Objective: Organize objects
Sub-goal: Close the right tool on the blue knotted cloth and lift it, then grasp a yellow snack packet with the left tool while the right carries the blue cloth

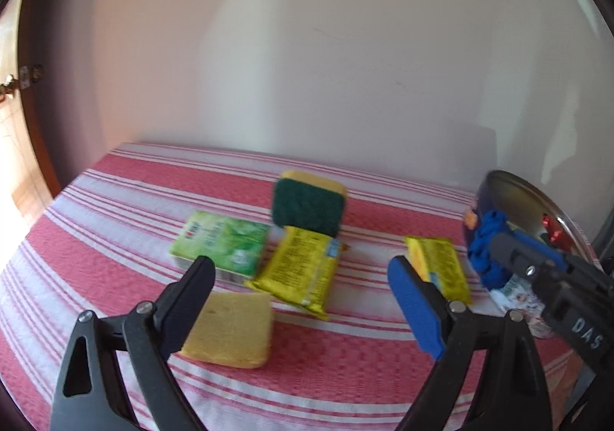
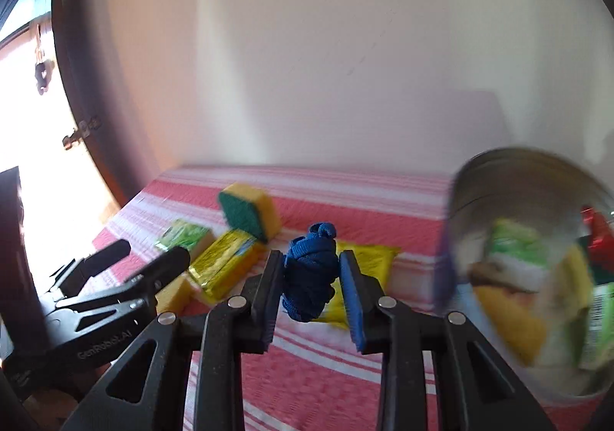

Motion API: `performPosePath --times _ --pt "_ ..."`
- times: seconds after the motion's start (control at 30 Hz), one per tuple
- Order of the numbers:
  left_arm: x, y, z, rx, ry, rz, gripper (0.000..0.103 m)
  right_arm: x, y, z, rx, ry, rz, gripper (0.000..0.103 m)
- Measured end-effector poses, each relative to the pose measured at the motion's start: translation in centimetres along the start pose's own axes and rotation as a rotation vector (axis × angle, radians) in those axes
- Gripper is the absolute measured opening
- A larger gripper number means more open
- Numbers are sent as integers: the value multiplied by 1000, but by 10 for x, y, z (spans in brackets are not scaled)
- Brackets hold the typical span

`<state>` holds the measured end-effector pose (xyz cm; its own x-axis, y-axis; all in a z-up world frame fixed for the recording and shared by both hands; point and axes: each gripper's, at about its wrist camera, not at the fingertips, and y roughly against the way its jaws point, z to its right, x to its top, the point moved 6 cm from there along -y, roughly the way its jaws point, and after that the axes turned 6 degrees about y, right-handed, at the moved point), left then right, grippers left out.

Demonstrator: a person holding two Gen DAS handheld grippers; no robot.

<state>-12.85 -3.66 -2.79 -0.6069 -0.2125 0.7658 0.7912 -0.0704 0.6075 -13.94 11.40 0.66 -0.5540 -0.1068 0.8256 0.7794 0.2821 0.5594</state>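
Observation:
My right gripper [image 2: 311, 277] is shut on a bundle of blue cord [image 2: 310, 273] and holds it above the cloth, left of a metal bowl [image 2: 499, 162]; the cord also shows in the left wrist view [image 1: 485, 250]. My left gripper [image 1: 303, 296] is open and empty over the striped tablecloth [image 1: 115, 200]. Around it lie a plain yellow sponge [image 1: 230, 331], a green packet [image 1: 220, 246], a yellow packet [image 1: 303, 269], a second yellow packet [image 1: 437, 266] and a green-topped sponge [image 1: 307, 204].
The metal bowl [image 1: 510, 193] at the right holds several packets and sponges [image 2: 518, 258]. A white wall [image 1: 345, 47] stands behind the table. A dark door frame [image 1: 34, 124] is at the left.

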Motion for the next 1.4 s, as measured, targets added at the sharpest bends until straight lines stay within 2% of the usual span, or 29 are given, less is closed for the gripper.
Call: performPosePath --times 0.13,0.27,0.4,0.53,0.67,0.7,0.73,0.83,0.87,0.9,1.0,1.1,1.27,1.4 --pt "-7 -11 33 -21 -48 -37 93 -5 29 24 -102 24 40 33" --pt "-10 -27 65 -47 -52 -77 93 -10 49 40 -202 61 78 33" --pt "-15 -46 97 -71 -86 -127 93 -15 59 58 -211 40 91 33" --pt "-15 -65 119 -52 -111 -149 93 -16 70 77 -222 16 90 33" --pt "-23 -88 126 -14 -124 -214 79 -8 65 76 -227 4 106 33" --pt "-27 -96 126 -5 -124 -259 75 -7 68 78 -229 5 110 33" --pt "-27 -96 126 -6 -121 -262 75 -8 72 81 -227 3 114 33" --pt "-26 -94 125 -32 -99 -253 65 -7 74 81 -220 -4 115 33" --pt "-26 -92 124 -44 -87 -250 54 -7 73 80 -222 -1 115 33" --pt "-25 -92 125 -57 -78 -247 49 -8 72 80 -224 1 114 33" --pt "-25 -88 120 -87 -41 -246 49 -9 71 80 -225 -6 114 33" --pt "-26 -83 115 -74 -19 -231 49 -8 74 80 -234 -13 125 33" --pt "-11 -53 116 6 -31 -73 49 -7 77 83 -247 -15 146 33" --pt "-2 -29 116 5 8 -2 49 -7 78 85 -256 -17 154 33"
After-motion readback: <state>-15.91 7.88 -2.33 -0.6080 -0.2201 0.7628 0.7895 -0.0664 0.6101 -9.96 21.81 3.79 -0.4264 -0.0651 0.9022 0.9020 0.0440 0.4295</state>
